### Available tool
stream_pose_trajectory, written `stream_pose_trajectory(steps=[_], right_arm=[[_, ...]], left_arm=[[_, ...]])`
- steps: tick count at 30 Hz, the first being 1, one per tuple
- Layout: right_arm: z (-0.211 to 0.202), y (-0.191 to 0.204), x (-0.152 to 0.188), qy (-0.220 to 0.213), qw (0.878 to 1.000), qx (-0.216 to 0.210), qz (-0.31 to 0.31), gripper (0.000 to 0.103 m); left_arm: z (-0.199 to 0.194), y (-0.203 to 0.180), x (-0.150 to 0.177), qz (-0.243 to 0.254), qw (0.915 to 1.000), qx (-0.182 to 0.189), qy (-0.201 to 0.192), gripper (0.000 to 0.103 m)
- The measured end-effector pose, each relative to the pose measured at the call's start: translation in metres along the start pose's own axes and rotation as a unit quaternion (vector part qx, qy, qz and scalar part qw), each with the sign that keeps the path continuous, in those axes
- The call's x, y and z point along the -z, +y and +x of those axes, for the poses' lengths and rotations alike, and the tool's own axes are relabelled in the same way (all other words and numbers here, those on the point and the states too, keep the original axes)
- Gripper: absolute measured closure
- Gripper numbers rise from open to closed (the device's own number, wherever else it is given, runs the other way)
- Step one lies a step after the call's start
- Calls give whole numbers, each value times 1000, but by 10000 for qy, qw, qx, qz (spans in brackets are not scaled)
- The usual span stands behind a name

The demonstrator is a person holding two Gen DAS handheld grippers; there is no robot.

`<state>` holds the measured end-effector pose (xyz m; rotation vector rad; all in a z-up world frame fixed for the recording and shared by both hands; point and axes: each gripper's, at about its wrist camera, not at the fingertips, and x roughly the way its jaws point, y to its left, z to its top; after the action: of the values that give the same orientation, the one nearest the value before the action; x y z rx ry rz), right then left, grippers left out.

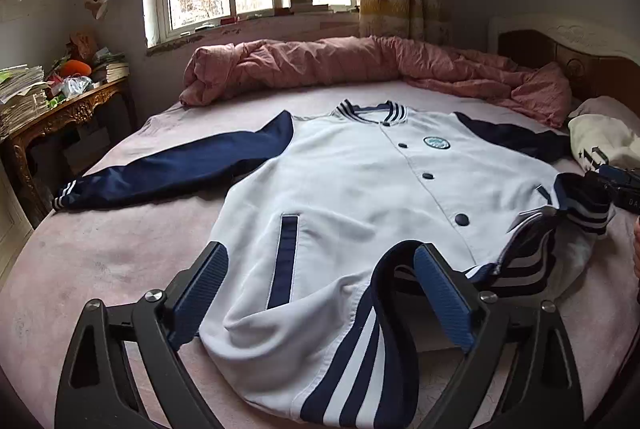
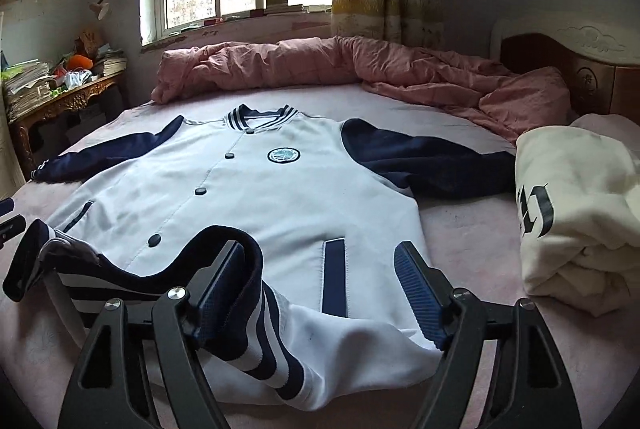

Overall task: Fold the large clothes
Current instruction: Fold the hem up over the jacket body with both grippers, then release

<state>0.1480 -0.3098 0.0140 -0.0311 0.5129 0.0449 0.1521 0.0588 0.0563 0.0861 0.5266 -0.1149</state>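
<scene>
A white baseball jacket [image 1: 360, 189] with navy sleeves and dark snaps lies front up, spread on a pink bed [image 1: 120, 249]. Its striped hem [image 1: 360, 369] is rumpled at the near edge. My left gripper [image 1: 320, 253] stands open over the hem's left corner, and the cloth lies loose between its blue pads [image 1: 200, 289]. In the right wrist view my right gripper [image 2: 320, 249] is open over the jacket's [image 2: 260, 197] right hem corner. The navy hem band [image 2: 240, 269] curls against its left pad without being pinched.
A rolled pink quilt [image 1: 360, 61] runs along the far side of the bed under the window. A folded cream sweatshirt [image 2: 580, 209] lies to the right by the wooden headboard [image 2: 560, 61]. A cluttered carved side table [image 1: 60, 109] stands at the left.
</scene>
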Motion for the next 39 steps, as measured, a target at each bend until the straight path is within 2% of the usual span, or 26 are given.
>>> stream_pose_trajectory(steps=[3,4,6,8,11,14,17,19,22,24,26,27,28,30,32,33,35,39], right_arm=[[-7,7,4,229,9955,-688,-608,18],[-11,14,9,304,9924,-766,-917,18],[-13,33,21,369,9855,-642,-1525,18],[-6,47,29,627,9796,-619,-1805,18],[6,52,31,916,9789,-616,-1722,18],[1,56,32,808,9742,-630,-2011,18],[-10,65,43,780,9585,-1018,-2547,18],[-10,71,50,714,9545,-745,-2796,18],[11,61,47,1034,9671,8,-2323,18],[14,47,37,913,9757,292,-1969,26],[9,37,28,482,9795,722,-1820,45],[9,32,24,392,9806,873,-1710,66],[12,24,20,382,9834,949,-1497,80],[20,8,13,453,9884,971,-1081,80],[32,-5,9,598,9868,1189,-922,81],[37,-9,7,640,9844,1367,-904,81],[44,-14,7,768,9827,1442,-876,81],[38,-24,8,817,9878,1211,-535,79]], left_arm=[[-22,0,-1,297,9987,-58,-420,4],[-28,-2,0,406,9977,-110,-530,3],[-32,-4,4,565,9962,-122,-648,2],[-29,-6,9,591,9971,52,-479,2],[-19,-8,19,501,9978,401,-143,2],[-13,-14,30,562,9965,602,148,2],[-15,-25,40,871,9939,646,191,2],[-15,-33,48,1170,9906,669,211,2],[-6,-38,60,1433,9874,515,430,2],[4,-33,66,1388,9873,407,663,2],[10,-24,68,1251,9881,383,806,2],[11,-19,68,1173,9894,304,806,2],[12,-13,67,1093,9908,150,784,2],[15,1,62,825,9937,-229,718,2],[17,21,55,345,9960,-526,639,2],[18,31,50,84,9963,-638,569,2],[18,46,41,-261,9962,-728,397,2],[28,56,31,-257,9952,-896,306,2]])
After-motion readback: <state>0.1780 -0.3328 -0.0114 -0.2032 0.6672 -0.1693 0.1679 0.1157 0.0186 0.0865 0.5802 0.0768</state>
